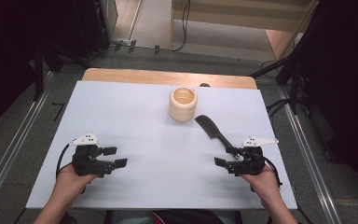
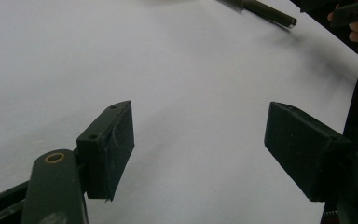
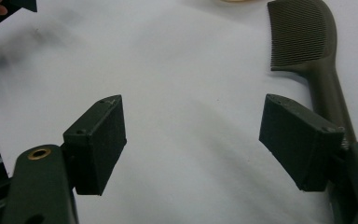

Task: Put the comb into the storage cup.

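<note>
While both hand-held grippers, left [image 1: 114,157] and right [image 1: 225,156], sit spread and empty on the white worktop [image 1: 135,121], we note the ribbed cream cup [image 1: 183,104], then the dark comb [image 1: 211,127] just beside the right one: light, stiff, flat; we'd pinch its handle.

Bright, even light; soft shadows

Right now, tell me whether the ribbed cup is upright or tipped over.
Upright. The high view shows the cream ribbed cup standing on the white table, its round mouth facing up, with the dark comb lying beside it.
</note>
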Tool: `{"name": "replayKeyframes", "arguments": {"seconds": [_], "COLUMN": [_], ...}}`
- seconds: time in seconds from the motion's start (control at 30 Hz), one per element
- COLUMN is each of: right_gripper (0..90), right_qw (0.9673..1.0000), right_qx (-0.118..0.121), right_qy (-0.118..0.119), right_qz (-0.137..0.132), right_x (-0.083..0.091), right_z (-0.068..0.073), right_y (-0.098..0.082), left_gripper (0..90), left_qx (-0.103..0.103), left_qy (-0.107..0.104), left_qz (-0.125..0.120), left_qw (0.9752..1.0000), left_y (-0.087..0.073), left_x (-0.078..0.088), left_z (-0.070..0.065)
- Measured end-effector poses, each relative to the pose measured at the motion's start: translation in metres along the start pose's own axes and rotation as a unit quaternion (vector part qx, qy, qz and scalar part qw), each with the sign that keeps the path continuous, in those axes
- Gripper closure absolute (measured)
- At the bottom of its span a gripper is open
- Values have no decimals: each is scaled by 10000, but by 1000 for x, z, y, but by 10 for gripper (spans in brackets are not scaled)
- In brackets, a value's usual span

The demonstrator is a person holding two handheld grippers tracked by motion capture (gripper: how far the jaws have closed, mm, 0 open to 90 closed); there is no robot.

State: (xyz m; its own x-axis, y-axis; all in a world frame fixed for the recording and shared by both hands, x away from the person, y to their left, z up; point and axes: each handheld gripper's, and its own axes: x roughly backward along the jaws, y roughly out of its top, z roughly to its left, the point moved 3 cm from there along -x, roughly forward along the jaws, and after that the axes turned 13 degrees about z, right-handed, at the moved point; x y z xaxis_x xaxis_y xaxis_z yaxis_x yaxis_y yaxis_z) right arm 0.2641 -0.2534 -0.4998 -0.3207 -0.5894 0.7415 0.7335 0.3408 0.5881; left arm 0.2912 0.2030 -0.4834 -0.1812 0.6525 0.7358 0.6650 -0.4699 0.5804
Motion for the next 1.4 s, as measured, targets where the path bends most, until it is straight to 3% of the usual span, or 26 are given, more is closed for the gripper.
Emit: {"name": "replayKeyframes", "arguments": {"seconds": [0.77,1.4], "right_gripper": [209,213], "right_qw": [9995,9987], "right_qx": [-203,-245], "right_qy": [-250,-410], "right_qz": [-42,-199], "right_x": [8,11], "right_z": [-29,-57], "right_y": [5,27], "left_gripper": [250,250], "left_qx": [16,14], "left_qy": [-4,-5], "left_qz": [-9,1], "left_qw": [10000,10000], "left_y": [0,0], "left_x": [0,-1], "left_z": [1,1]}}
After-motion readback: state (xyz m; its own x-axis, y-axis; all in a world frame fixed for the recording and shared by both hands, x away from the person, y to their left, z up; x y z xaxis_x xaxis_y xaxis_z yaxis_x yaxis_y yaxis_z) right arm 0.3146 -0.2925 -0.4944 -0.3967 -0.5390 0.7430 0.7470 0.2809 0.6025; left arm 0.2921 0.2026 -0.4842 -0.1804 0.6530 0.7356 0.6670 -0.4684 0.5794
